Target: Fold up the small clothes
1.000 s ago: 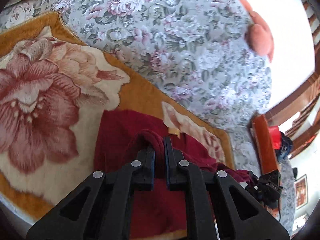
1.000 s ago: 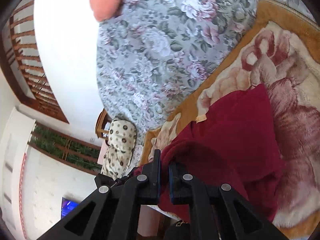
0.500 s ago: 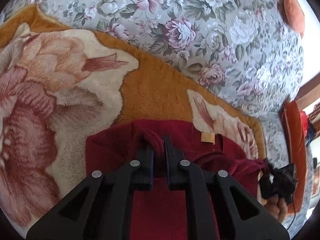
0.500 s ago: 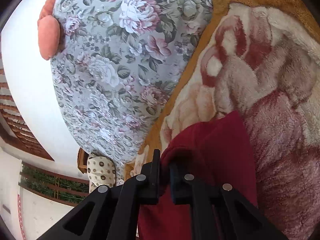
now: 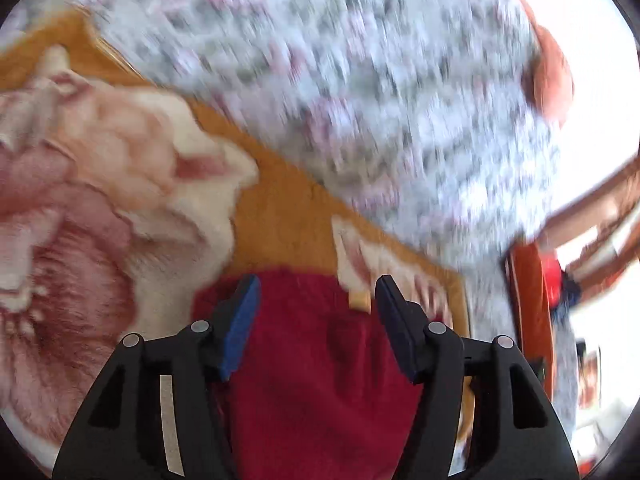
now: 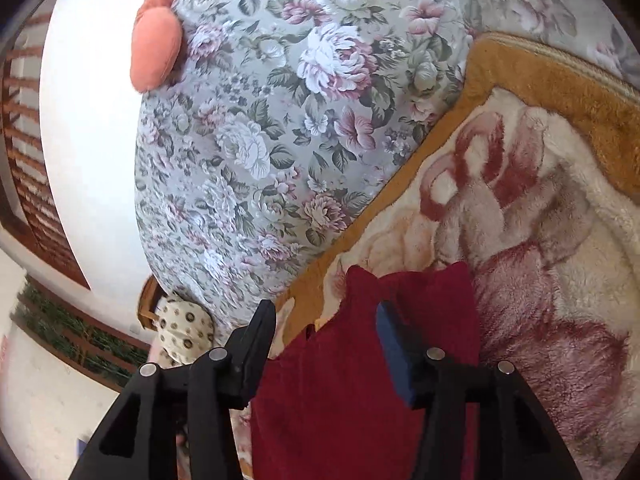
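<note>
The left wrist view was smeared by motion, so the floral bedspread [image 5: 400, 100] at the top read only as streaks. The dark red garment [image 5: 320, 380] ran off the bottom edge, partly covered by gripper fingers [image 5: 240, 320]. Blurred objects [image 5: 560, 288] at right stayed unidentifiable.

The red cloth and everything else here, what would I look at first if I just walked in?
First the dark red garment, lying on a fluffy blanket with a huge pink flower, between the jaws of the right gripper, which have just been opening and no longer pinch it. Behind it spreads a grey floral sheet, with an orange cushion at its far edge.
</note>
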Demonstrator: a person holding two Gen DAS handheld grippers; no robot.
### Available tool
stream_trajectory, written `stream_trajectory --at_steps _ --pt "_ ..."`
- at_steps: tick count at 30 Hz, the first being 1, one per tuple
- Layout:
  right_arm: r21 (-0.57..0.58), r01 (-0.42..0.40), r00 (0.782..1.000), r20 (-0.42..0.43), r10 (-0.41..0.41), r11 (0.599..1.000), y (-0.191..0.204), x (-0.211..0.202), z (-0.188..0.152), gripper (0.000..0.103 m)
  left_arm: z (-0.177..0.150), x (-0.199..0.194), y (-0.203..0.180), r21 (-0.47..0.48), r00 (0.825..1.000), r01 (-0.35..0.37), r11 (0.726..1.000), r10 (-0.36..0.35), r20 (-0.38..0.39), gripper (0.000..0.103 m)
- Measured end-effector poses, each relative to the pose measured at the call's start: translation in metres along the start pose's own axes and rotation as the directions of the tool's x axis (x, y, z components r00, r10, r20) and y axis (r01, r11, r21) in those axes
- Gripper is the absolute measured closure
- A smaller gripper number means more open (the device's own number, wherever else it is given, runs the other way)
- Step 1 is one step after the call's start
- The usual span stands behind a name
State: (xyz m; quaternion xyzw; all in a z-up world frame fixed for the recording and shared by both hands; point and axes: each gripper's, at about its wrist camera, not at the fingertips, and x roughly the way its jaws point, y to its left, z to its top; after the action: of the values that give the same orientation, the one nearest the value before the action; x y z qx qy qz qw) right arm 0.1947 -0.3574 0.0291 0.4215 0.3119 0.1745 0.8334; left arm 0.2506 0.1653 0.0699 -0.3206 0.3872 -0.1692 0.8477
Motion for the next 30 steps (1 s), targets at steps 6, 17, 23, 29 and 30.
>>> stream_trajectory --at_steps 6,17,23,29,30 --pt "-0.611 0.26 0.944 -0.002 -0.331 0.748 0.081 0.038 -0.024 0.055 -0.072 -0.004 -0.061 0.352 0.997 -0.048 0.935 0.068 -0.046 0.043" --pt "-0.664 0.306 0.815 -0.188 -0.548 0.682 0.02 0.152 0.0 0.079 -0.147 0.027 -0.014 0.359 0.986 -0.068 0.931 0.117 -0.116 0.047" --pt "-0.714 0.317 0.8 -0.152 -0.58 0.624 0.049 0.133 -0.003 0.079 -0.105 0.024 -0.042 0.367 0.993 -0.073 0.927 0.101 -0.057 0.047" --pt "-0.766 0.079 0.885 -0.241 -0.398 0.638 0.095 0.055 -0.059 0.077 -0.051 0.081 -0.038 0.309 0.961 -0.223 0.925 0.262 -0.092 0.045" --pt "-0.789 0.056 0.878 -0.253 -0.406 0.612 0.092 0.047 -0.078 0.077 -0.045 0.099 -0.019 0.244 0.93 -0.301 0.922 0.341 -0.141 0.047"
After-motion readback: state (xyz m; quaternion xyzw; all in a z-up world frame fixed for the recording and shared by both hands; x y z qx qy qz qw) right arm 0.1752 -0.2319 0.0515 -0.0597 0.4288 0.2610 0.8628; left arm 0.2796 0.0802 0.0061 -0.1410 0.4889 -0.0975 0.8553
